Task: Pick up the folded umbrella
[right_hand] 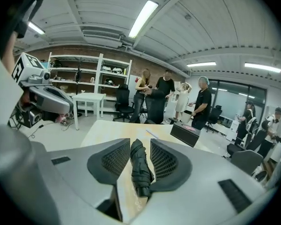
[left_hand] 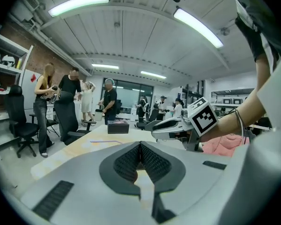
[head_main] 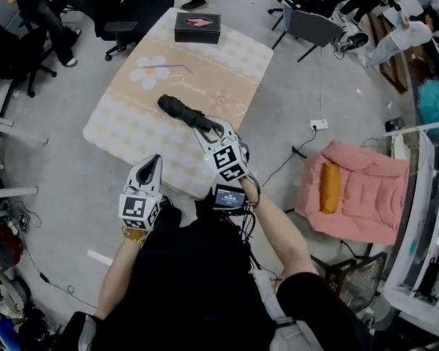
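Note:
A black folded umbrella point(head_main: 181, 111) lies at a slant on the table's patterned cloth point(head_main: 132, 126). My right gripper point(head_main: 211, 129) is at its near end. In the right gripper view the umbrella point(right_hand: 139, 170) lies lengthwise between the parted jaws of that gripper point(right_hand: 139, 145), and a thin gap shows beside the left pad. My left gripper point(head_main: 152, 164) hangs at the table's near edge, left of the umbrella and apart from it. In its own view the left gripper point(left_hand: 140, 144) has its tips together with nothing in them, and the right gripper point(left_hand: 171, 125) shows off to the right.
A black box point(head_main: 197, 28) stands at the table's far end, and a thin purple stick point(head_main: 168, 66) lies on the cloth. A pink armchair point(head_main: 355, 192) stands on the right. Office chairs point(head_main: 132, 9) and several people are beyond the table. Cables run over the floor.

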Action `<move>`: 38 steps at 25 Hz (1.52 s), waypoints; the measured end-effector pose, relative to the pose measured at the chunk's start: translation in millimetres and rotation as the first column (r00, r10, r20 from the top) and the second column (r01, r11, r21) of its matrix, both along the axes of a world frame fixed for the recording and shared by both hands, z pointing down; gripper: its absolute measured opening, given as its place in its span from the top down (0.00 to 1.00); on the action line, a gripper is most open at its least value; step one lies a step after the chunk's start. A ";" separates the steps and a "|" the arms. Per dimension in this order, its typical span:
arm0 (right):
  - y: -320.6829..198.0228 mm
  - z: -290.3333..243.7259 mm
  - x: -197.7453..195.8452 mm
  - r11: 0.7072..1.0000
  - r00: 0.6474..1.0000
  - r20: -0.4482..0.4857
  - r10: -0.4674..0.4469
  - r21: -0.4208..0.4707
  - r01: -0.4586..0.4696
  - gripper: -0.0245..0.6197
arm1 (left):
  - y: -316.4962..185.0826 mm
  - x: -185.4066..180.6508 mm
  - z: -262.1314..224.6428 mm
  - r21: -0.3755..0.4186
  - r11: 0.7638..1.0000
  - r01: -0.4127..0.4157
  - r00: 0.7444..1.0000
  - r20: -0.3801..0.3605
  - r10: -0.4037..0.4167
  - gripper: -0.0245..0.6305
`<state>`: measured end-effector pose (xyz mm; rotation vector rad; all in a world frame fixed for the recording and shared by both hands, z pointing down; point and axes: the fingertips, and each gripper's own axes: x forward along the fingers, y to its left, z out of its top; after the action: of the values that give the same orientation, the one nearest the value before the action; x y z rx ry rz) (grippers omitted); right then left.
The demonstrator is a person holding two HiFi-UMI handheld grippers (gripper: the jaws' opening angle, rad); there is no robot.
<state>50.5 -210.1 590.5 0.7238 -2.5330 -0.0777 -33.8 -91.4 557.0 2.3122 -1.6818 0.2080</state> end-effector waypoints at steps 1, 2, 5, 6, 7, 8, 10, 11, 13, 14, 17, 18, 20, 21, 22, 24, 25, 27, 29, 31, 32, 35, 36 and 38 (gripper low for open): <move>-6.3 2.6 -6.1 1.000 1.000 -0.002 -0.025 -0.014 0.024 0.76 | -2.6 -2.6 -0.9 0.000 1.000 0.015 1.000 0.004 -0.015 0.94; -12.1 5.3 -12.9 0.998 0.999 -0.005 -0.051 -0.029 0.050 0.74 | -4.9 -5.3 -1.2 0.000 1.000 0.030 1.000 0.008 -0.030 0.94; -25.0 16.3 -25.2 0.992 0.993 -0.026 -0.114 -0.047 0.113 0.72 | -9.1 -7.4 4.8 -0.008 0.998 0.068 0.998 0.011 -0.068 0.94; -29.0 21.1 -27.0 0.991 0.991 -0.034 -0.129 -0.050 0.128 0.71 | -10.9 -6.5 7.3 -0.011 0.997 0.078 0.997 0.008 -0.078 0.94; -33.2 25.6 -28.6 0.989 0.989 -0.043 -0.142 -0.055 0.139 0.70 | -13.0 -5.8 9.1 -0.012 0.996 0.088 0.996 0.005 -0.088 0.94; -37.3 29.2 -30.9 0.987 0.987 -0.051 -0.153 -0.059 0.150 0.69 | -15.0 -5.7 9.8 -0.013 0.995 0.097 0.995 0.004 -0.097 0.94; -45.6 35.1 -37.9 0.984 0.984 -0.062 -0.170 -0.067 0.166 0.68 | -18.2 -7.7 9.5 -0.014 0.993 0.115 0.993 0.006 -0.115 0.94; -49.5 38.8 -41.6 0.983 0.982 -0.066 -0.176 -0.071 0.171 0.67 | -19.3 -9.5 9.4 -0.015 0.992 0.125 0.992 0.007 -0.125 0.94; -56.9 47.4 -47.3 0.981 0.980 -0.076 -0.184 -0.082 0.178 0.66 | -21.4 -12.7 10.1 -0.018 0.989 0.144 0.990 0.007 -0.144 0.94; -59.9 52.1 -49.7 0.979 0.978 -0.083 -0.189 -0.089 0.182 0.66 | -22.2 -13.9 10.6 -0.021 0.988 0.152 0.988 0.007 -0.152 0.94; -66.5 67.1 -54.5 0.974 0.973 -0.109 -0.205 -0.120 0.192 0.63 | -23.2 -16.3 12.5 -0.030 0.984 0.177 0.984 0.012 -0.177 0.94; -68.7 72.2 -55.3 0.973 0.971 -0.118 -0.207 -0.129 0.191 0.63 | -23.4 -16.9 13.1 -0.033 0.982 0.184 0.983 0.012 -0.184 0.94; -73.4 83.8 -56.5 0.971 0.969 -0.136 -0.207 -0.150 0.186 0.62 | -24.1 -18.6 14.3 -0.037 0.979 0.198 0.980 0.013 -0.198 0.94; -75.5 90.3 -57.0 0.970 0.968 -0.145 -0.207 -0.163 0.183 0.61 | -24.6 -19.5 15.1 -0.039 0.978 0.204 0.979 0.014 -0.204 0.94; -77.3 96.9 -57.7 0.968 0.966 -0.155 -0.206 -0.176 0.178 0.60 | -25.3 -20.3 15.9 -0.041 0.977 0.208 0.978 0.015 -0.208 0.94; -80.9 109.2 -59.3 0.965 0.964 -0.172 -0.204 -0.200 0.169 0.58 | -26.8 -21.1 17.4 -0.045 0.976 0.213 0.977 0.017 -0.213 0.94; -82.5 114.9 -60.1 0.963 0.962 -0.180 -0.205 -0.212 0.165 0.58 | -27.5 -21.4 18.0 -0.047 0.975 0.216 0.976 0.018 -0.215 0.94; -84.9 126.0 -61.6 0.958 0.958 -0.199 -0.209 -0.238 0.160 0.56 | -28.3 -21.8 18.4 -0.048 0.973 0.224 0.975 0.018 -0.223 0.94; -88.0 136.0 -63.2 0.955 0.954 -0.215 -0.209 -0.255 0.151 0.55 | -27.7 -22.3 19.2 -0.052 0.971 0.232 0.973 0.020 -0.231 0.94; -90.8 145.2 -64.9 0.952 0.951 -0.229 -0.208 -0.271 0.143 0.54 | -26.6 -23.2 20.0 -0.056 0.970 0.238 0.971 0.023 -0.237 0.94; -91.7 149.4 -65.4 0.950 0.949 -0.237 -0.209 -0.279 0.139 0.54 | -26.2 -24.0 20.1 -0.057 0.969 0.241 0.970 0.024 -0.240 0.94; -93.0 160.6 -68.2 0.942 0.942 -0.255 -0.217 -0.308 0.133 0.53 | -25.3 -27.7 19.4 -0.059 0.965 0.256 0.967 0.027 -0.255 0.94; -93.1 164.7 -70.0 0.938 0.940 -0.258 -0.221 -0.319 0.133 0.53 | -25.0 -29.2 19.4 -0.060 0.963 0.261 0.965 0.029 -0.259 0.94; -93.4 172.8 -74.3 0.932 0.936 -0.263 -0.233 -0.334 0.138 0.53 | -25.1 -31.8 20.2 -0.064 0.961 0.269 0.963 0.033 -0.267 0.94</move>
<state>-23.8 -303.6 763.3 0.3151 -2.2430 0.1366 -65.6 -116.6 577.2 2.0135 -1.9448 0.2337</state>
